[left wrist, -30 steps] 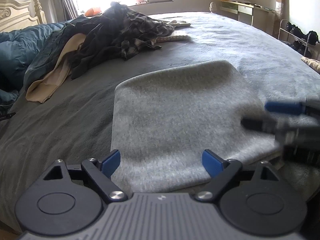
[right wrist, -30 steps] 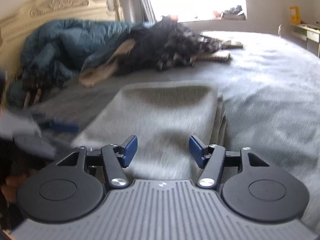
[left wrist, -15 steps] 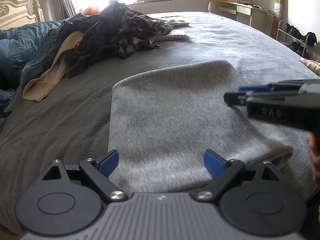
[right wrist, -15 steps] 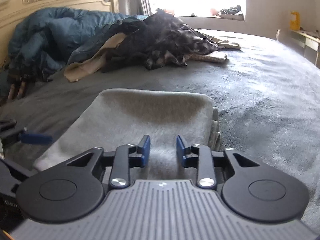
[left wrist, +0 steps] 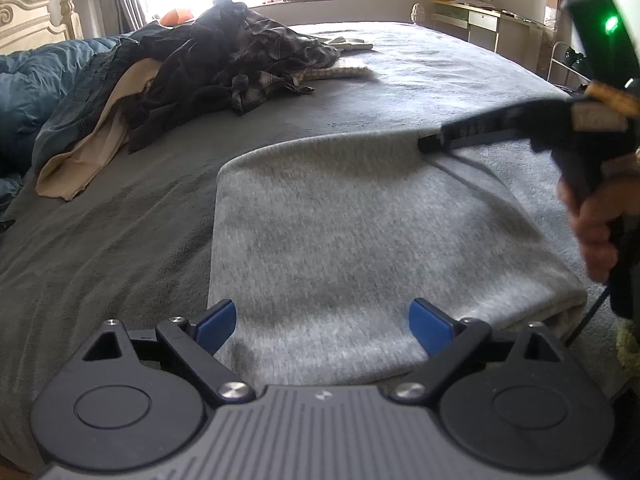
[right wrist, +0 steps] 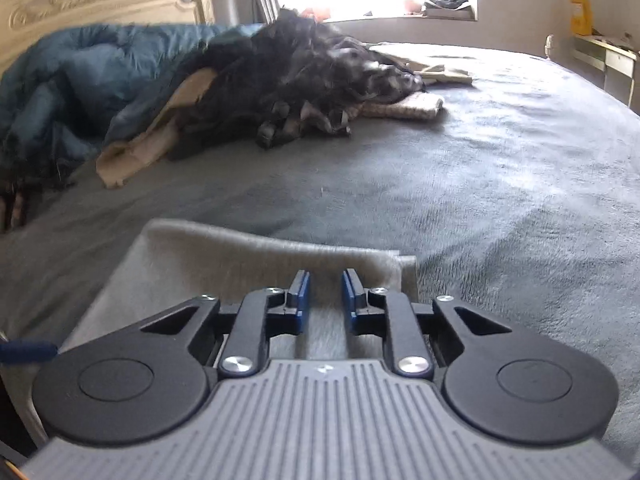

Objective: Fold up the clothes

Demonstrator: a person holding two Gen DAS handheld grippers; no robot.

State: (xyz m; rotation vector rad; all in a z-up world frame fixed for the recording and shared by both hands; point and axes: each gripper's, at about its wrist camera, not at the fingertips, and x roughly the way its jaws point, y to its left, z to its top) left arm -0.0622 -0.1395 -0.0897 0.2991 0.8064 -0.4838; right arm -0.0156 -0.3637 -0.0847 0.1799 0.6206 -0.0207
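your right gripper [right wrist: 323,294] was closing, nothing pinched yet, over the far edge of the folded grey garment [left wrist: 360,232] at the bed's [left wrist: 120,240] near edge (left gripper [left wrist: 324,320] wide); next likely a firm pinch before folding over.

Folded grey knit garment [left wrist: 360,232], flat rectangle, layered edges at right, lying on grey bed [left wrist: 120,240], unfolded clothes pile [left wrist: 224,60] beyond

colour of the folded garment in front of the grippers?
Light heather grey, plain, no pattern. The folded garment shows best in the left wrist view.
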